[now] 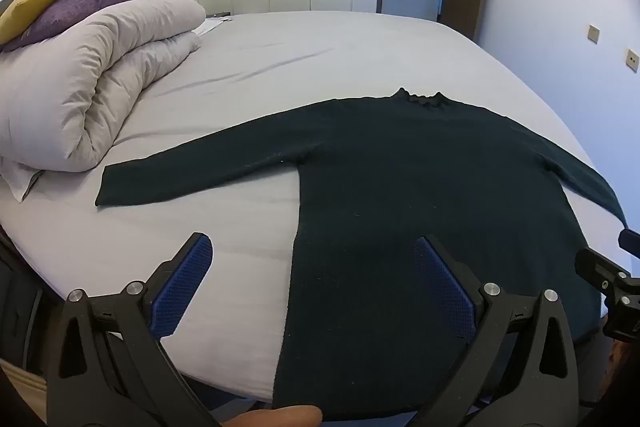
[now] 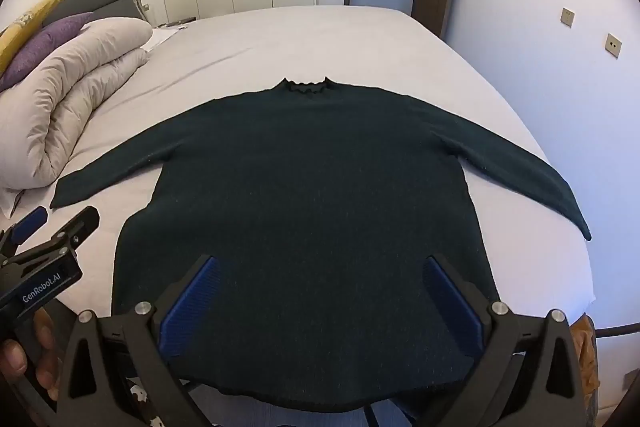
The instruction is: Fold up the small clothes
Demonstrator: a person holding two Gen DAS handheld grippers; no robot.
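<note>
sweater (image 2: 320,195) flat on bed (image 2: 320,39); left claw (image 2: 48,247) "GenRobot.AI"; both claws apart, empty

The hem of the sweater (image 1: 400,207) is covered in the left wrist view by the left gripper (image 1: 312,283) along the bottom of the frame. At the lower right edge, only a tip of the right gripper (image 1: 616,279) is seen. In the right wrist view, the lower corners of the hem are masked by the fingers (image 2: 192,303) at bottom centre. At the lower left edge, a hand (image 2: 24,359) is cut off. At the left edge, the pillows (image 2: 36,31) are cropped. Small wall plates (image 2: 612,45) at the upper right cannot be made out.
</note>
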